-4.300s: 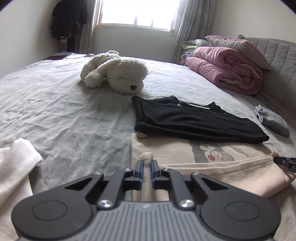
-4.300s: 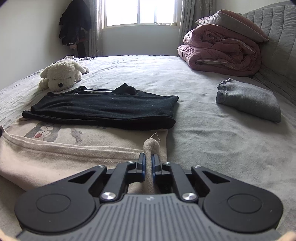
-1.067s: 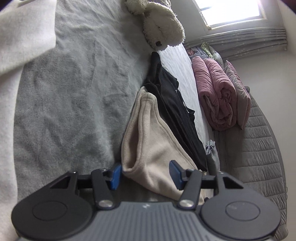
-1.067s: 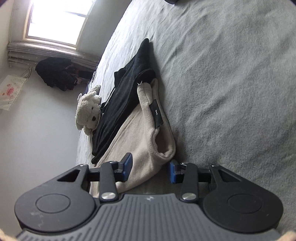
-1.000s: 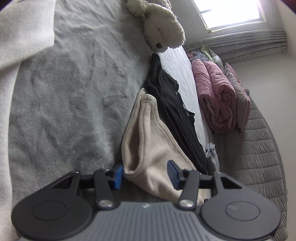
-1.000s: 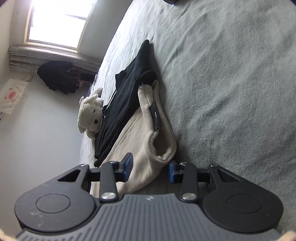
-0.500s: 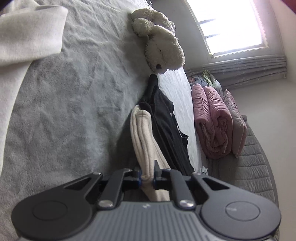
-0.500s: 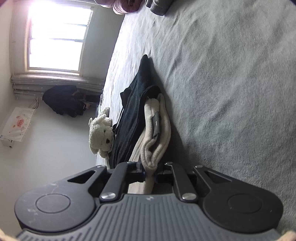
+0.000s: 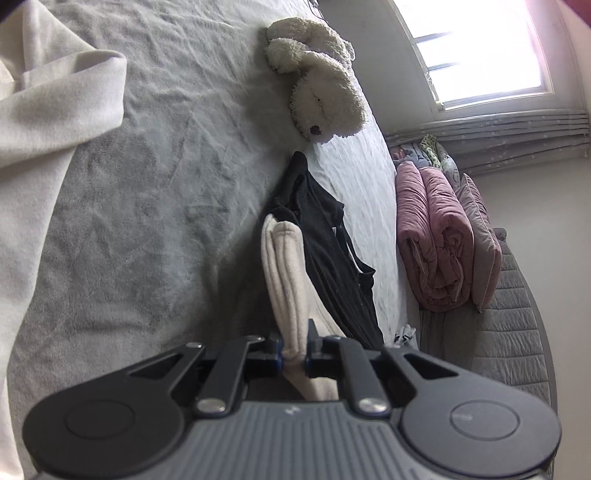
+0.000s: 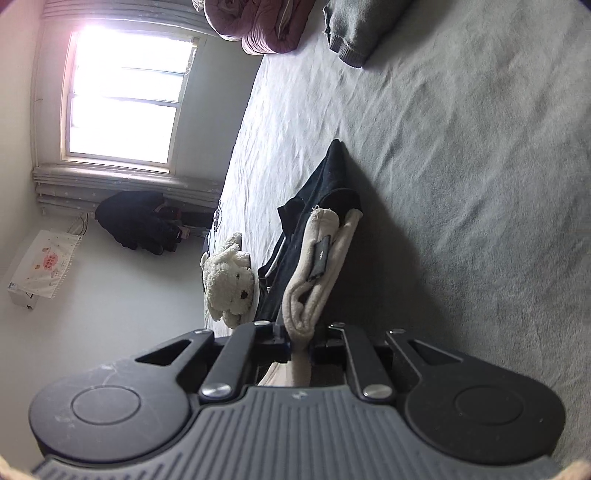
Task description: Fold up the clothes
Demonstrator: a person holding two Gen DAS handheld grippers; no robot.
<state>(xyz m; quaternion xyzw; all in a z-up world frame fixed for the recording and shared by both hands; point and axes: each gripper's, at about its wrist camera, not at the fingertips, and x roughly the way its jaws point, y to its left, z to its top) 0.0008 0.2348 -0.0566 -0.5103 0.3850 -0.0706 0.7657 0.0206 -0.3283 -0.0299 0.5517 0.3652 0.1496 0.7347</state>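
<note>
A folded beige garment (image 9: 286, 280) lies on the grey bed, with a black garment (image 9: 325, 236) lying over its far part. My left gripper (image 9: 294, 354) is shut on the beige garment's near folded edge. My right gripper (image 10: 302, 341) is shut on the other end of the beige garment (image 10: 314, 288), which has a dark label (image 10: 320, 258) on it. The black garment (image 10: 317, 199) lies just beyond. Both views are rolled sideways.
A white plush dog (image 9: 321, 81) lies beyond the clothes. A rolled pink quilt (image 9: 432, 236) rests by the grey headboard. A white cloth (image 9: 44, 122) lies at the left. A folded grey garment (image 10: 362, 26) lies farther off. A window (image 10: 122, 96) is at the far wall.
Both grippers were open around the beige garment's folded ends one second ago. They have shut on it, and both views have shifted a little.
</note>
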